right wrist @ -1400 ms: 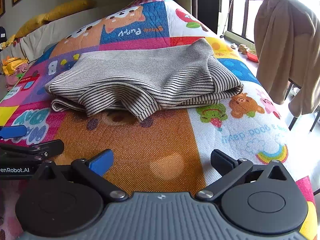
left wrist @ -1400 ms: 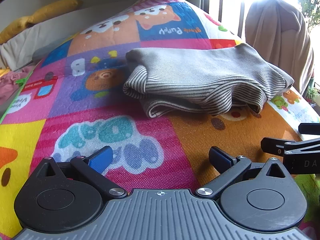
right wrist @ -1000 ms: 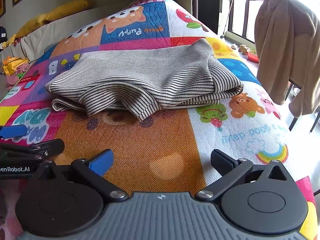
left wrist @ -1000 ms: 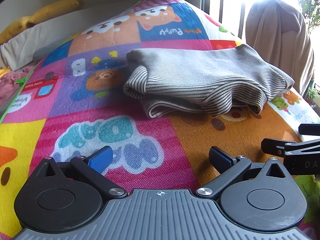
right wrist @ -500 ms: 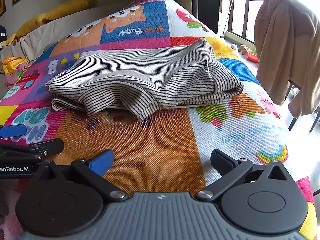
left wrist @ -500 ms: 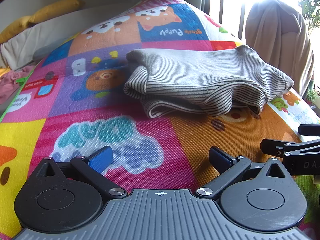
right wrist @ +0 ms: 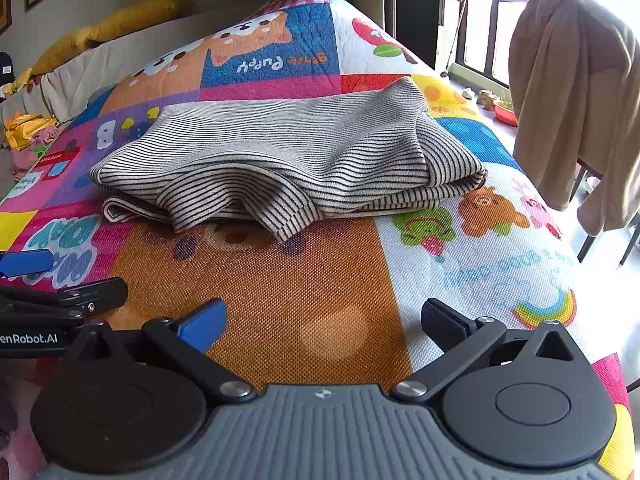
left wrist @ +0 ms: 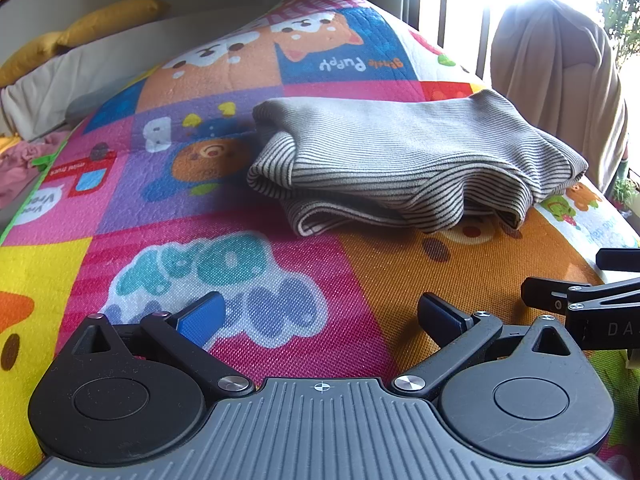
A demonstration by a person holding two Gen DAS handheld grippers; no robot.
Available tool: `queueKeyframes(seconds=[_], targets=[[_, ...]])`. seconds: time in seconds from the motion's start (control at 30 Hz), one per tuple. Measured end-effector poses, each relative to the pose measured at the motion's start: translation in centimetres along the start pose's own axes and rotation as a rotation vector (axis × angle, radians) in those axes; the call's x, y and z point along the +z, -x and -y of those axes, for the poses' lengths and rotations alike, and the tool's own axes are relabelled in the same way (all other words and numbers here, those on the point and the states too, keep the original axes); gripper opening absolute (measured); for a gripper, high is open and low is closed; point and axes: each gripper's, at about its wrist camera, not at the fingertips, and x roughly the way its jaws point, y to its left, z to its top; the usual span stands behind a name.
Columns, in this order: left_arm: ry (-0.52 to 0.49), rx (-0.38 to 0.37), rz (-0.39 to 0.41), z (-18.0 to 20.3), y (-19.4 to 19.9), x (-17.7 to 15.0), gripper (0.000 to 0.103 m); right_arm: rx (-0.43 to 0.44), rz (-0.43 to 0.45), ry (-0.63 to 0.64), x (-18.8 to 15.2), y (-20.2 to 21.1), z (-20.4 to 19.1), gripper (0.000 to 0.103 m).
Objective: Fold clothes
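**Both grippers spread and empty, short of the folded striped garment**

Left gripper (left wrist: 320, 316): fingers spread wide, nothing between them, one blue pad and one dark pad visible. It sits low over the play mat (left wrist: 168, 216), above a pink square with a cloud print. Part of the right gripper shows at the right edge of the left wrist view, just beside it.

Right gripper (right wrist: 322, 322): fingers likewise spread, holding nothing, over an orange square of the mat. Both grippers are side by side, pointing the same way.

Striped garment (right wrist: 288, 156): grey with thin dark stripes, lies folded in layers on the mat ahead of both grippers, apart from them. Front edge is loose and wavy, with one flap hanging forward.

Beyond: yellow cushion (right wrist: 120, 20) against the wall, left; beige cloth (right wrist: 576, 92) draped over a chair, right, by the window
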Motion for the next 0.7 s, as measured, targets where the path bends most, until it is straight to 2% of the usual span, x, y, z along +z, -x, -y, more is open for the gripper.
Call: queueKeyframes(seconds=[0.7], targets=[[-0.005,-0.001,-0.008,0.06,-0.01,0.08,0.103,-0.002,-0.004,0.005,0.02,-0.05,-0.05,0.103]])
